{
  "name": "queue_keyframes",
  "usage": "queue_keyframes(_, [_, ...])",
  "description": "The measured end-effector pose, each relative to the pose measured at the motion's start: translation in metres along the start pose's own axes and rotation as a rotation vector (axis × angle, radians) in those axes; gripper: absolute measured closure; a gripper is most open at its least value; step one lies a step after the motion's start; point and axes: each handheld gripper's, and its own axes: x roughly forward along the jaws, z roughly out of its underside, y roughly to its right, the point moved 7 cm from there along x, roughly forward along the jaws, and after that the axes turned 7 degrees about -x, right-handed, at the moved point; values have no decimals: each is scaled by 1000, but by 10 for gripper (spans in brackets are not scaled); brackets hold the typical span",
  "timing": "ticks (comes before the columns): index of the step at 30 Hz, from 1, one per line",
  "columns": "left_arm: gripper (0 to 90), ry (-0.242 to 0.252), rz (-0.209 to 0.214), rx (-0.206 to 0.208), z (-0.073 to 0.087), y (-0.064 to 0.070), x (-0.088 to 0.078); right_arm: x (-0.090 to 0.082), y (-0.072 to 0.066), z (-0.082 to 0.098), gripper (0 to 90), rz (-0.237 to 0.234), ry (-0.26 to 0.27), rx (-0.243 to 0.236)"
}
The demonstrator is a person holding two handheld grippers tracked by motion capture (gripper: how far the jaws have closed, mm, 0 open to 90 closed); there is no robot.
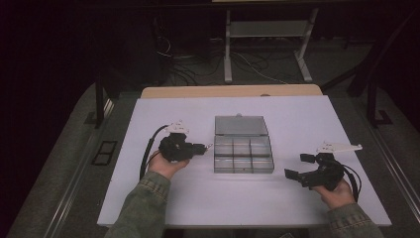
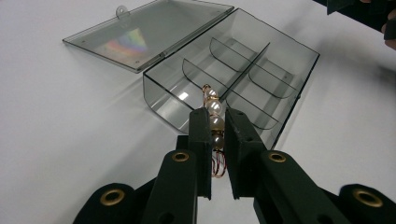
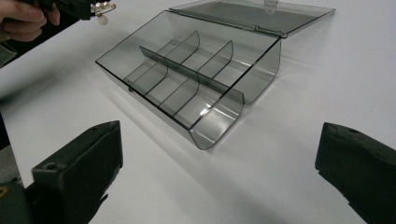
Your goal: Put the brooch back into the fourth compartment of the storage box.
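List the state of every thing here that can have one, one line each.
Clear box: open, compartments empty.
Lid: folded back flat on the table.
Pearl piece: clamped in the left gripper, off the table, beside the box.
Left gripper: shut on the pearl piece.
Right gripper: open, empty, apart from the box.

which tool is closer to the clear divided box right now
Left. The left tool, shut on a pearl clip, sits just off the box's left wall; the right tool rests open, farther off its right side.
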Motion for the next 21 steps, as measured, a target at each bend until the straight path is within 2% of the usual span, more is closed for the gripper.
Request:
queue_keyframes(9, [808, -5, -1, 12, -10, 0, 4, 0, 0, 0, 6, 0, 0, 0])
queue_keyframes(21, [809, -11, 10, 14, -24, 1, 21, 0, 0, 0, 7, -1, -2, -2])
